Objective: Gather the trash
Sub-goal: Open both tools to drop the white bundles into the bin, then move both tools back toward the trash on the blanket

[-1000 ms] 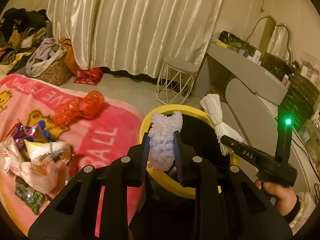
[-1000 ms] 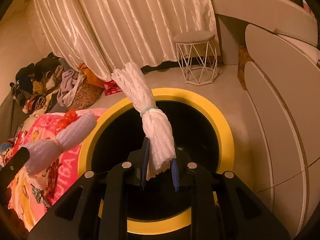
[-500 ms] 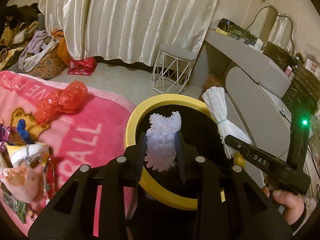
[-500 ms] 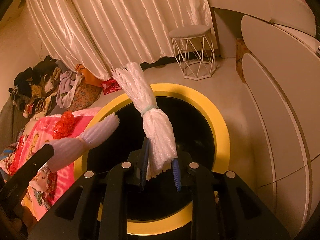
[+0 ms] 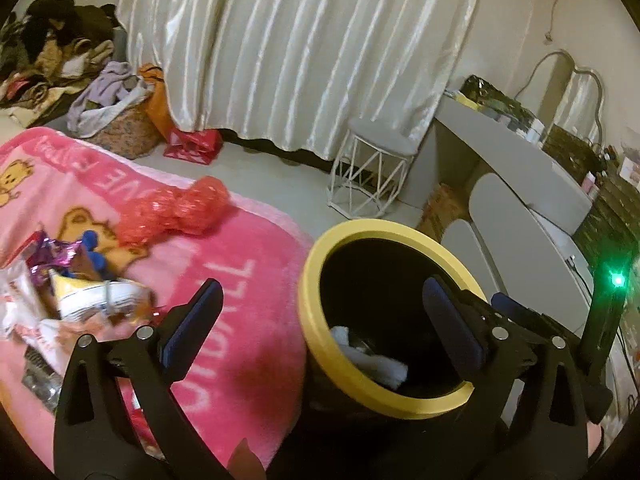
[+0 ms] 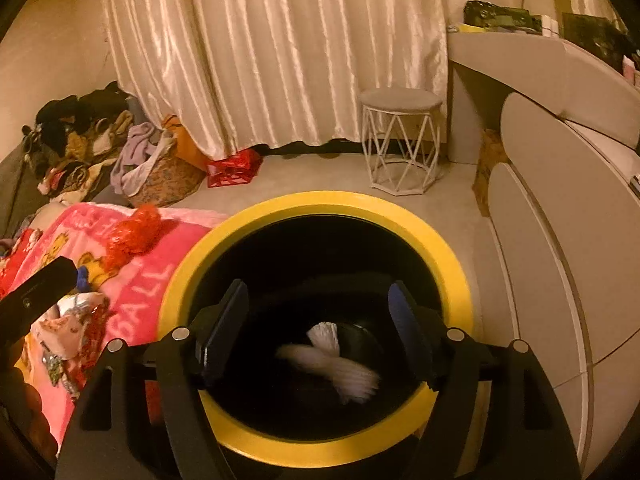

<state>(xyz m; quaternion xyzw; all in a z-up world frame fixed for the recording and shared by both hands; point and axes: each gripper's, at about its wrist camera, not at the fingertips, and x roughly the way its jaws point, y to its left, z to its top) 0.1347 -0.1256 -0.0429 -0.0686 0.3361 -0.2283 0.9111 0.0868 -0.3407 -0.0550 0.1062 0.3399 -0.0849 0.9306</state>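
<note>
Red mesh wad point(image 5: 180, 210) at your 10 o'clock: light, squashy, pinch its narrow waist. Left gripper point(image 5: 320, 320) and right gripper point(image 6: 318, 320) gape wide, empty.

Two white foam-net bundles point(image 6: 334, 364) lie crossed at the bottom of a black bin with a yellow rim point(image 6: 448, 256), lower centre. A red mesh bundle point(image 5: 180, 210) and crumpled wrappers point(image 5: 72, 300) rest on the pink blanket at left.

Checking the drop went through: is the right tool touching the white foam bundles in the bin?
Apart. In the right wrist view the right tool is open and empty, with the white foam bundles lying far below, inside the yellow-rimmed bin.
</note>
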